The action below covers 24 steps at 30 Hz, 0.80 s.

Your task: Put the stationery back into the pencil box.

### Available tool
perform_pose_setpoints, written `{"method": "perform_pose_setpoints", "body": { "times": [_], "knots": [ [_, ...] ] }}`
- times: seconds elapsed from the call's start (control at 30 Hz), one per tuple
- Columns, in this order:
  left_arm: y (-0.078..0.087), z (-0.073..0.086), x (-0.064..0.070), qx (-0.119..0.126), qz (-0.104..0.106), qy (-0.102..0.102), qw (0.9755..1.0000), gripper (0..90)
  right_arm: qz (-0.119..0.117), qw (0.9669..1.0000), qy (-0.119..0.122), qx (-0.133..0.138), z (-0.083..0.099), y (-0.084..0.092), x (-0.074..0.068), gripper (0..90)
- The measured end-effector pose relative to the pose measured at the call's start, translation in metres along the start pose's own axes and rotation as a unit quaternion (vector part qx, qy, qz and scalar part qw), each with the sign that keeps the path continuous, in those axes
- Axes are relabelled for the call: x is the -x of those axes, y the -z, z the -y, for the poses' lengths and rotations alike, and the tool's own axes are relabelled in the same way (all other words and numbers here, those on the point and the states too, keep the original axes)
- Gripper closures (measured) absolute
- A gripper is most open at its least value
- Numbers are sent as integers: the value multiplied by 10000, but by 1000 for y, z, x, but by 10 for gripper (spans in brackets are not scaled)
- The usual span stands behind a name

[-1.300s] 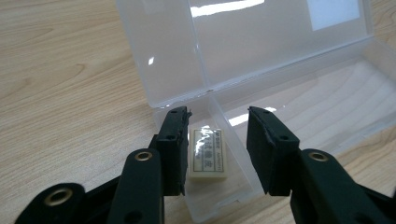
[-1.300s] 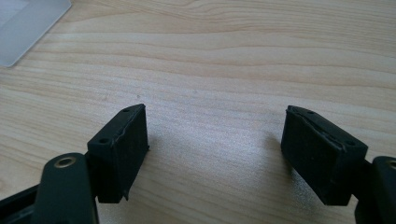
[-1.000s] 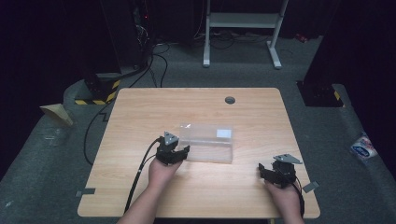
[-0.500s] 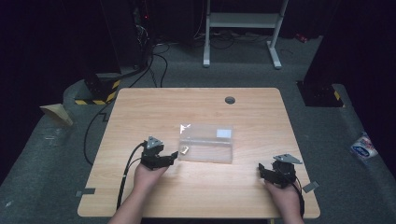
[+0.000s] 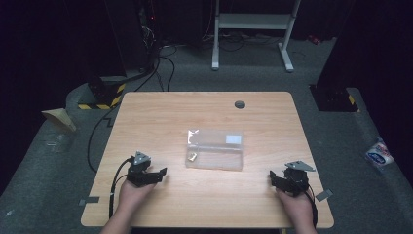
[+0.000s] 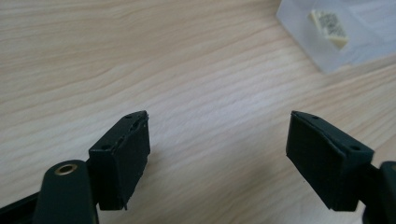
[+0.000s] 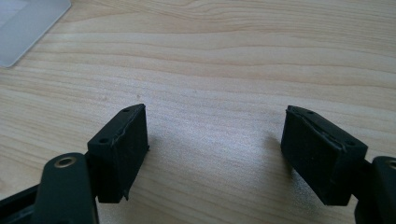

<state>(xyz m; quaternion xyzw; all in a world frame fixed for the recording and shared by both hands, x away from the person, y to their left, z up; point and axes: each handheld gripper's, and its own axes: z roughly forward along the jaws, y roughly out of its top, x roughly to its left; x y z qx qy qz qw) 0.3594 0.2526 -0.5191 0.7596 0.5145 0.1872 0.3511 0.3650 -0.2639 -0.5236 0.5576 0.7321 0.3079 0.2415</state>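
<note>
A clear plastic box [image 5: 215, 149] lies flat at the middle of the wooden table [image 5: 160, 117], with a small pale piece [image 5: 193, 157] inside near its left end and a white label [image 5: 234, 139] at its right. My left gripper [image 5: 160, 173] rests low at the front left, open and empty, a hand's width left of the box. In the left gripper view the box corner [image 6: 345, 37] and the pale piece [image 6: 329, 28] show at the upper right, beyond the gripper [image 6: 218, 161]. My right gripper [image 5: 273, 179] rests at the front right, open and empty. The right gripper view has the gripper [image 7: 215, 156] over bare wood, box edge [image 7: 28, 23] at top left.
A dark round grommet [image 5: 239, 104] sits near the table's far edge. Beyond the table a white metal stand [image 5: 253, 29] and black cables [image 5: 160, 63] lie on grey carpet. A blue-and-white packet [image 5: 379, 155] lies on the floor at right.
My left gripper has drawn back from the box's left end toward the front left of the table. The right gripper has stayed put.
</note>
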Motion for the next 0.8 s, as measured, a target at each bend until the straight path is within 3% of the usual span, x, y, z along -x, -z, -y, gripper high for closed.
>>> {"method": "perform_pose_setpoints", "body": {
  "times": [0.1, 0.23, 0.3, 0.47, 0.8],
  "knots": [
    [6, 10, -7, -142, -130, -98, 9998, 199, 0, 10000, 1, 1, 0, 0, 0, 227],
    [14, 19, -10, -151, -234, -174, 9995, 174, -1, 10000, 0, 0, 0, 0, 0, 227],
    [20, 27, -14, -150, -303, -319, 9989, 142, 0, 10000, 1, 1, 0, 0, 0, 227],
    [23, 35, -12, 73, -428, -219, 9988, 141, 0, 10000, -2, 0, 0, 0, 0, 227],
    [23, 35, -10, 47, -512, -86, 9986, 144, -1, 10000, -1, -1, 0, 0, 0, 227]
  ]
}}
